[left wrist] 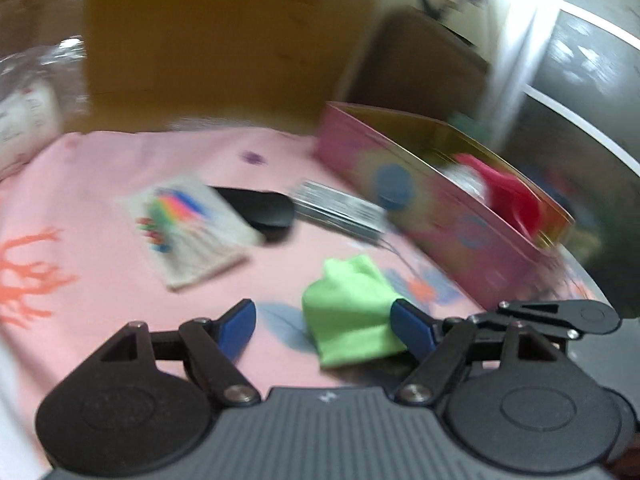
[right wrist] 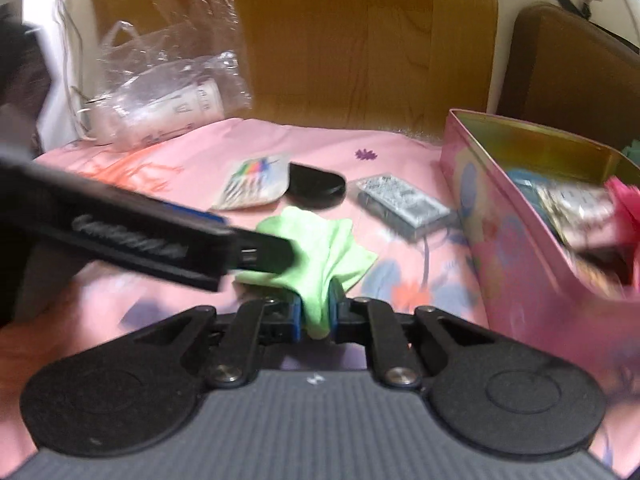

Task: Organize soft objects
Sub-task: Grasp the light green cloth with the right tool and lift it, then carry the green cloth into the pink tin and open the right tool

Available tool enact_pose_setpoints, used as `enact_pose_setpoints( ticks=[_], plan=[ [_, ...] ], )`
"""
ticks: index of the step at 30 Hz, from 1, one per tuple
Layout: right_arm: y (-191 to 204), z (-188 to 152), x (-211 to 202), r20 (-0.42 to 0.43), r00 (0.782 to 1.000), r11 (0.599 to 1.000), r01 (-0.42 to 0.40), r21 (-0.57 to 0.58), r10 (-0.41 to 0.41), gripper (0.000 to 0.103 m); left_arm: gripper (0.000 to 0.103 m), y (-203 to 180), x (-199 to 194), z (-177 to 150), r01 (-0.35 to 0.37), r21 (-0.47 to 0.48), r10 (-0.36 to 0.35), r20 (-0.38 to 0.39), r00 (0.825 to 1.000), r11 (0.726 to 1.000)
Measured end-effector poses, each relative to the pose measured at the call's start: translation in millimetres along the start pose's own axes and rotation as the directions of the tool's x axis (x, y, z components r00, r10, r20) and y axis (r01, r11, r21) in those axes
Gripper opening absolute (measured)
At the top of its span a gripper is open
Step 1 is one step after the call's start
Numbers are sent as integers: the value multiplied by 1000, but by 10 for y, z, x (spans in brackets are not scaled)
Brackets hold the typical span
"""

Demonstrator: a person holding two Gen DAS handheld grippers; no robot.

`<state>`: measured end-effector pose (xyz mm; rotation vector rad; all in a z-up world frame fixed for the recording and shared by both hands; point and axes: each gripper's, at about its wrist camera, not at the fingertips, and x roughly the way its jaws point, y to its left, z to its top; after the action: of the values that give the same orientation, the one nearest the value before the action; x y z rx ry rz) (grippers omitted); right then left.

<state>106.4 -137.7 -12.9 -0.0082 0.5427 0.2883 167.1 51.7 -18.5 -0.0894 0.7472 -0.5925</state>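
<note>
A light green cloth point(left wrist: 348, 320) lies bunched on the pink patterned sheet point(left wrist: 100, 200). My left gripper point(left wrist: 324, 328) stands open around it; the right blue pad touches the cloth's edge and the left pad is well clear. In the right wrist view my right gripper point(right wrist: 318, 316) is shut on the near end of the green cloth point(right wrist: 320, 248), which fans out ahead of the pads. A black finger of my left gripper point(right wrist: 260, 258) reaches in from the left and rests against the cloth. A pink tin box point(right wrist: 500, 240) stands at the right, holding a red cloth point(left wrist: 508, 196).
On the sheet behind the cloth lie a white card with coloured stripes point(right wrist: 252, 180), a black case point(right wrist: 316, 188) and a silver packet point(right wrist: 404, 200). A clear plastic bag with a white bottle point(right wrist: 160, 92) sits at the back left. A wooden board point(right wrist: 340, 40) stands behind.
</note>
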Motion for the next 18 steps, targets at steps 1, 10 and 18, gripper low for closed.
enact_pose_setpoints(
  ticks=[1,10,18],
  plan=[
    [7,-64,-83,5,1000,1000,-8,9,8,16,77,-59,10,-25,39,16,-38,-15,999,999],
    [-58,-345,-433,58,998,997,-27,67,23,13,27,-594,15,-258,241,120,-228,-112,967,963],
    [-286,-76,-761,270,956,993,100,59,-112,12,24,-1008,-135,72,309,167,-303,-60,951,936]
  ],
)
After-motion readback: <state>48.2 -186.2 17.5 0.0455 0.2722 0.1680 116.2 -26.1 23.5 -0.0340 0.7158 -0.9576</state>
